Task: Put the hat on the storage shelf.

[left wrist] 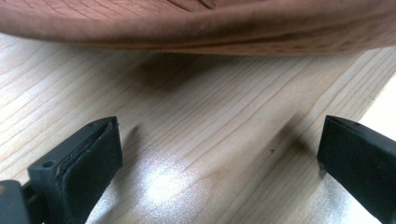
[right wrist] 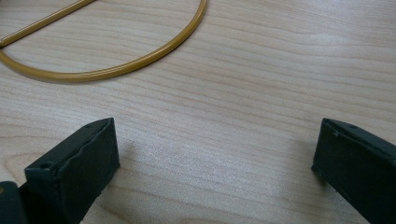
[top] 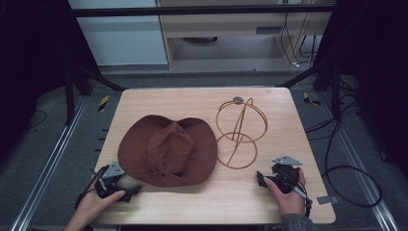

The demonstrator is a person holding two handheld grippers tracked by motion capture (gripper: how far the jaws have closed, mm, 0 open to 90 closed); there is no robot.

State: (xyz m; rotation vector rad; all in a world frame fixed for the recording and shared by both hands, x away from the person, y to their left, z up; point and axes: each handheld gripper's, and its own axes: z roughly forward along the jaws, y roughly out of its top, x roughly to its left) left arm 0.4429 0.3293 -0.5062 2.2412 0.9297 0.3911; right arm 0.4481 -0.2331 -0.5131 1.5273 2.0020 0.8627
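Pre-grasp: both hand-held grippers, left (top: 129, 191) and right (top: 260, 179), jaws apart, empty. Next, you grab brown felt cowboy hat (top: 168, 150) at brim, lift onto gold wire hat stand (top: 240, 132).

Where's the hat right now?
In the high view the hat lies crown up on the table, left of the wire stand, its brim just ahead of the left gripper.

A pale wooden table (top: 202, 202) carries a brown wide-brimmed hat (top: 168, 151) resting flat on its brim left of centre. Just beside the hat stands a gold wire hat stand (top: 239, 132), its ring base on the wood.
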